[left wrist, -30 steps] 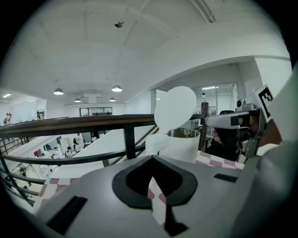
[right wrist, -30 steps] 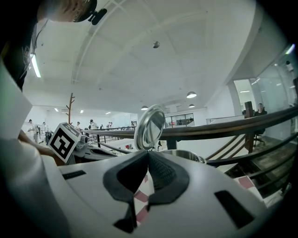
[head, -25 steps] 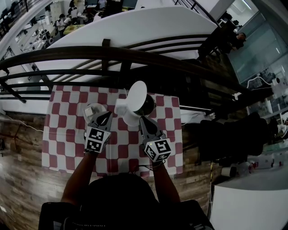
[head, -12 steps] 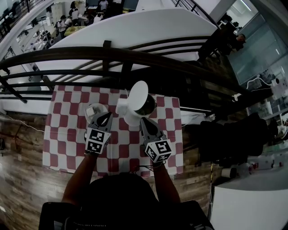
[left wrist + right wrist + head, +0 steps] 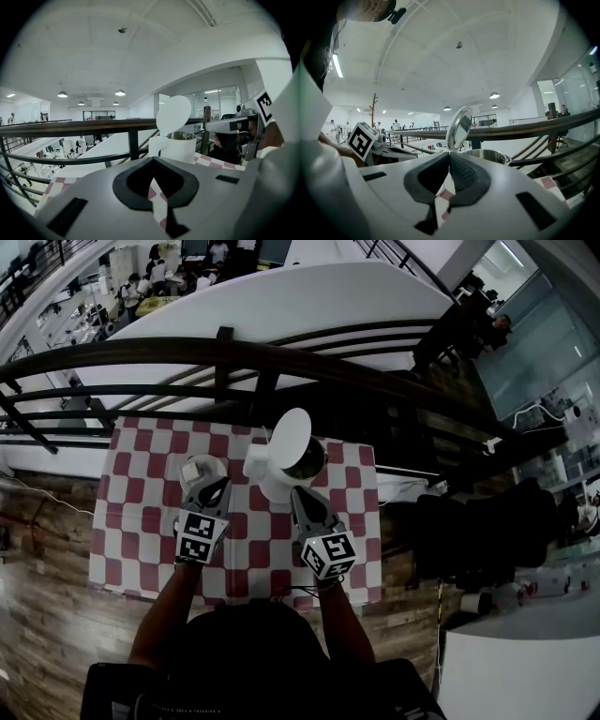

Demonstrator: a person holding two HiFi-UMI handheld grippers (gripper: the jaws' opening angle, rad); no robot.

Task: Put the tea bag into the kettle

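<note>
The tea bag could not be made out for certain; it may have lain in the small white cup (image 5: 201, 469) left of centre, just beyond the left claw (image 5: 218, 486), but the cup's contents were too small to read. The kettle (image 5: 281, 468) stood at the frame's centre just right of the cup, with its lid (image 5: 288, 434) tipped up and the mouth free. Both claws were clenched on nothing, and the right claw (image 5: 297, 493) pointed at the kettle's base. By my judgement the left claw would need to release, dip into the cup, pinch the bag lightly, then carry it over the rim without knocking the lid. The desk wore a red-and-white checked cloth (image 5: 131, 521) and stood against a dark railing (image 5: 187, 352) overlooking a bright hall below.
</note>
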